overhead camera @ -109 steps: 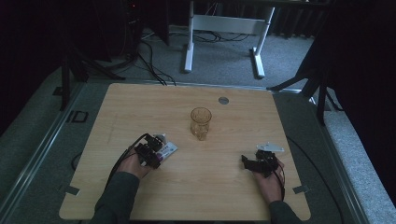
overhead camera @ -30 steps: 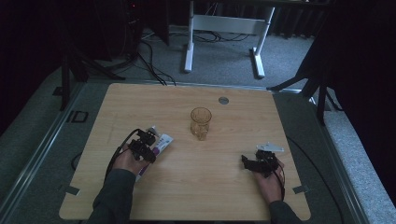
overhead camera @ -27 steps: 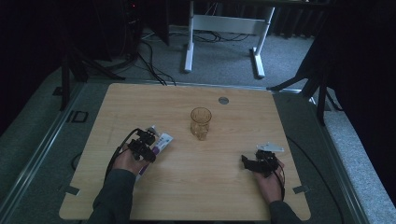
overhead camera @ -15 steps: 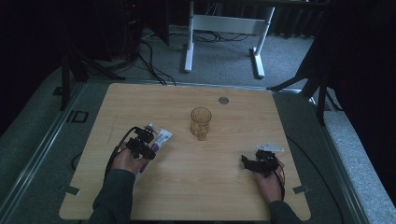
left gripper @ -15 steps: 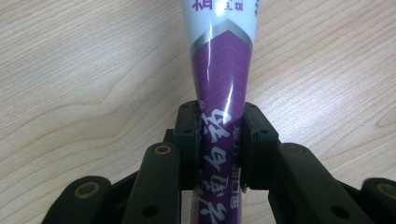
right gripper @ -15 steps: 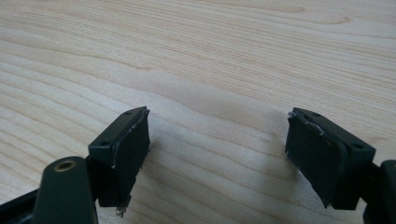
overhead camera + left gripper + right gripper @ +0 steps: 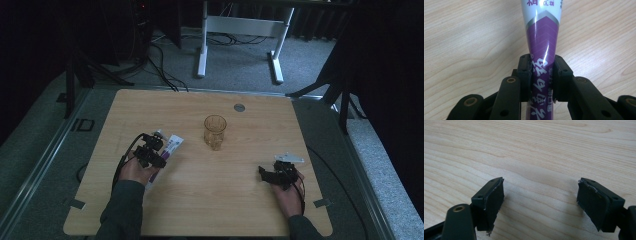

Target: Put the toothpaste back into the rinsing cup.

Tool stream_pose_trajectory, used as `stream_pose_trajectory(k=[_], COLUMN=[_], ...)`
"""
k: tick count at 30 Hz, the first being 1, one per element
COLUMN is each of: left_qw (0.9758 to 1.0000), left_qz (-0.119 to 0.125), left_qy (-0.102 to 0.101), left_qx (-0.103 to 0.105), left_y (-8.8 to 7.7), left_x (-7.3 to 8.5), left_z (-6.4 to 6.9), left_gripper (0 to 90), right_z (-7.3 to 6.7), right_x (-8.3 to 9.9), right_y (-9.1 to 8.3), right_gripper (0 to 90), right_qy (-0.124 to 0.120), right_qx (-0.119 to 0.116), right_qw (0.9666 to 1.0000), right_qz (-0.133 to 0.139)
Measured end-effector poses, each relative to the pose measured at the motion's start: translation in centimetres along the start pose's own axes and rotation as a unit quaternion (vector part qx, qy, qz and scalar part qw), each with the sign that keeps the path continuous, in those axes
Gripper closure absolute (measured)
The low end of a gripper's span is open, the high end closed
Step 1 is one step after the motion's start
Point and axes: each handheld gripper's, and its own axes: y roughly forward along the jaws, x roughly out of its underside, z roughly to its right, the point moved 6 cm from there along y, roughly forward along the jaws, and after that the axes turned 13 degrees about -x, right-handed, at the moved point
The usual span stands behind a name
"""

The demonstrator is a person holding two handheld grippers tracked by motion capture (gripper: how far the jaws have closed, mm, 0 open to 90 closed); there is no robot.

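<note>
A purple and white tube (image 7: 541,42) is gripped by the left tongs (image 7: 541,75): in the left gripper view both black pads are pressed against the tube's sides near its flat purple end, and white lettering can be seen between them. From that clamp the tube runs toward twelve o'clock, where its printed white part is cut off by the upper edge of the view. Light wood grain of the table (image 7: 461,37) is seen behind it.

In the high view the left tongs (image 7: 150,154) are found at about eight o'clock from the table's middle, with the tube (image 7: 171,145) pointing out of them toward one o'clock, its white part nearest the amber glass (image 7: 215,132). The glass is stood upright near the middle of the table (image 7: 240,210), apart from the tube. A small round grey disc (image 7: 239,107) is set in the tabletop at one o'clock from the glass.

The right tongs (image 7: 272,175) are held at about four o'clock from the table's middle, well apart from the glass. In the right gripper view the right tongs (image 7: 540,202) are spread wide, and bare wood alone is seen between the pads.
</note>
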Motion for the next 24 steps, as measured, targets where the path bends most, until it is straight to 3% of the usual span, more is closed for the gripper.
stream_pose_trajectory(k=[24], left_qw=[0.9991], left_qz=[0.039], left_qy=[-0.017], left_qx=[0.003], left_y=[-0.9], left_x=[-1.2], left_z=[0.5], left_gripper=[71.9], right_z=[0.0], right_x=[0.0], right_y=[0.0], right_gripper=[21.6], right_qy=[0.0], right_qx=[0.0], right_qw=[1.0], right_qz=[0.0])
